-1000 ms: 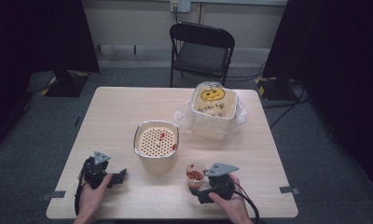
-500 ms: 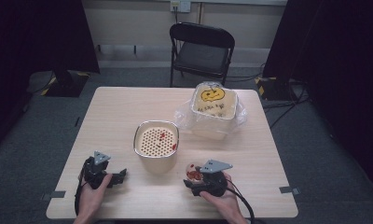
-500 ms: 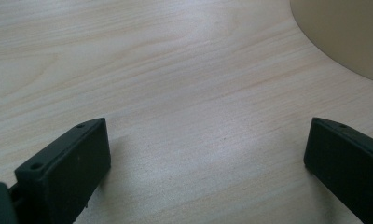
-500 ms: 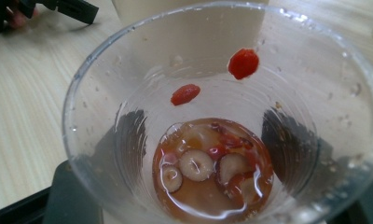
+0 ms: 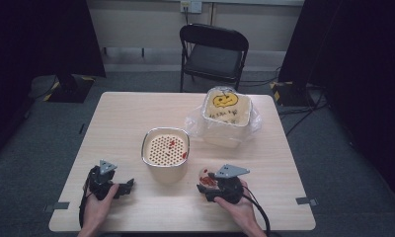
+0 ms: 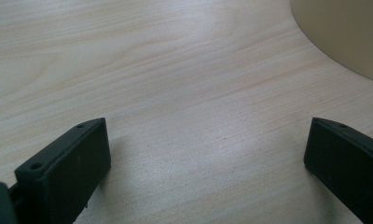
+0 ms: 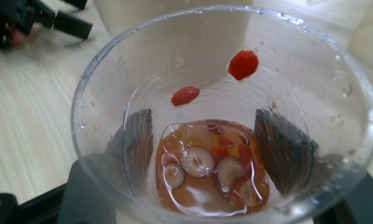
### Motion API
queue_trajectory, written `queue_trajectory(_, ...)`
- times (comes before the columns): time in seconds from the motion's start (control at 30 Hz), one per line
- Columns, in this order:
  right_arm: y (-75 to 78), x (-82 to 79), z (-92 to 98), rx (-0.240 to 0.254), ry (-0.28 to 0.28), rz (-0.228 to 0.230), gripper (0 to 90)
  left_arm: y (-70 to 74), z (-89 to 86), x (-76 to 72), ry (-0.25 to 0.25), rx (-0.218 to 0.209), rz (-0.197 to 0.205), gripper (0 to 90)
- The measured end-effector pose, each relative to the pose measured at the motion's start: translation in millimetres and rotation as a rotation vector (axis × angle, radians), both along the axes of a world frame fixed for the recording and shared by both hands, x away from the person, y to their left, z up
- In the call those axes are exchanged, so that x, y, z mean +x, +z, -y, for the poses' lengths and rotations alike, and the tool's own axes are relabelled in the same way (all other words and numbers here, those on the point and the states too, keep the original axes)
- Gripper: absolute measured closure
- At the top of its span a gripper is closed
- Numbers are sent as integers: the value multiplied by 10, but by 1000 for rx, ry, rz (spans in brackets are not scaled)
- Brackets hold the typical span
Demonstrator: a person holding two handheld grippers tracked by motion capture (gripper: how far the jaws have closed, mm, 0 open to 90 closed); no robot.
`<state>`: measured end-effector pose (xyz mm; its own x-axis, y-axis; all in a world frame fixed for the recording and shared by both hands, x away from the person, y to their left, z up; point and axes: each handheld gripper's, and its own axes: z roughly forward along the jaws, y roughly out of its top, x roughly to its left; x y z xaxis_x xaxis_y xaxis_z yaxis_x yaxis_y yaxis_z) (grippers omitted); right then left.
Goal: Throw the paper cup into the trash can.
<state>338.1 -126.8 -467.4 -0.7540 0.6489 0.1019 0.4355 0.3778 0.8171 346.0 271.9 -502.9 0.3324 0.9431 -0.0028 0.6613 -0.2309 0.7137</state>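
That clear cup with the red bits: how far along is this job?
Some red bits already lie on the strainer. The right gripper has just been closing on the cup, which holds liquid and fruit. Tipping that into the strainer looks left. The left gripper rests open.

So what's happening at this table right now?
A person works two handheld grippers at a wooden table. The right gripper has just been closing its jaws around a clear plastic cup with reddish liquid, sliced dates and red berries at the bottom; the jaws show through both sides of the cup wall. The left gripper rests open on the table. A strainer bowl sits between them, and a bagged pumpkin tub stands farther back.
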Motion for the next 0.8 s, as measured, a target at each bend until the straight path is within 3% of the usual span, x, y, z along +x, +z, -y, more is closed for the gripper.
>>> queue_trajectory(0.37,200,126,53,21,-55,17,390,0,0,0,0,0,0,0)
queue_trajectory(0.8,514,271,40,-32,-64,83,401,1,-1,1,-1,2,0,0)
